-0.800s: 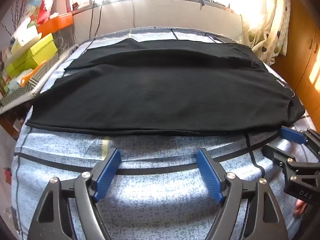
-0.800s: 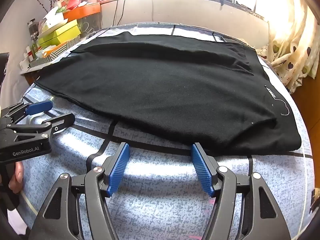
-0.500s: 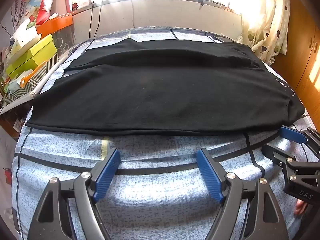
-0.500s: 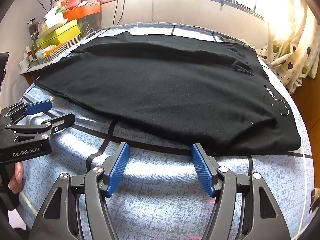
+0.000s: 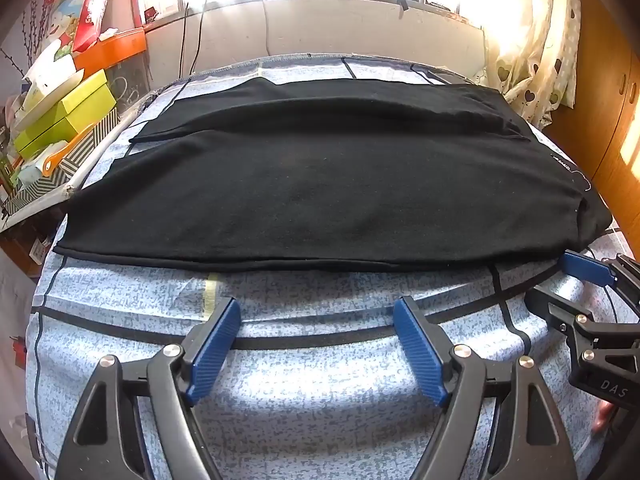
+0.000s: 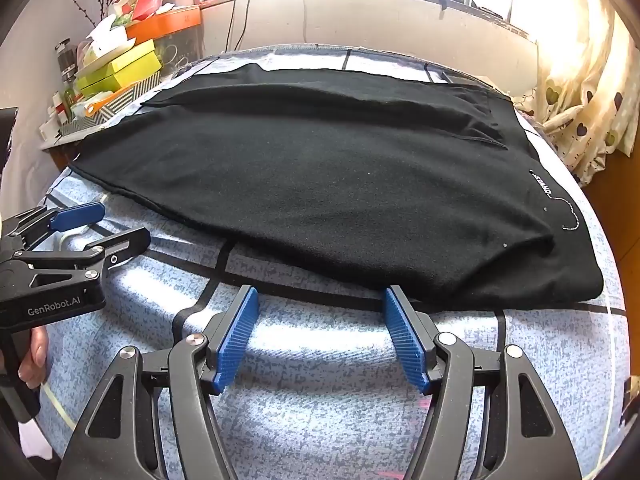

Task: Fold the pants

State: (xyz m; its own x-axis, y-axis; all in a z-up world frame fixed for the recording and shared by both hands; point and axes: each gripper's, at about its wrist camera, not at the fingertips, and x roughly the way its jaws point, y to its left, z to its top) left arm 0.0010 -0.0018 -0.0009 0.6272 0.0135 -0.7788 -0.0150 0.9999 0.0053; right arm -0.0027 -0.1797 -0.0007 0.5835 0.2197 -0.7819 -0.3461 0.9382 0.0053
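Since both of my grippers are spread apart and hold nothing, the step in hand, as I judge it, is to take the near edge of the pants (image 5: 320, 184). My left gripper (image 5: 318, 344) stands over the blue patterned bed cover (image 5: 320, 420), a little short of the hem side. My right gripper (image 6: 320, 332) is closer, with its right fingertip (image 6: 394, 300) almost touching the black edge near the waist. To do it well I should slide one finger of each gripper under both layers, at matching places along the edge, and close on them together, so that the cloth lifts evenly and does not wrinkle.

Farther on, the pants lie flat across the bed, black and soft, one leg already laid over the other. Small white lettering (image 6: 544, 184) shows near the waist on the right. Behind them, one lower layer peeks out toward the window.
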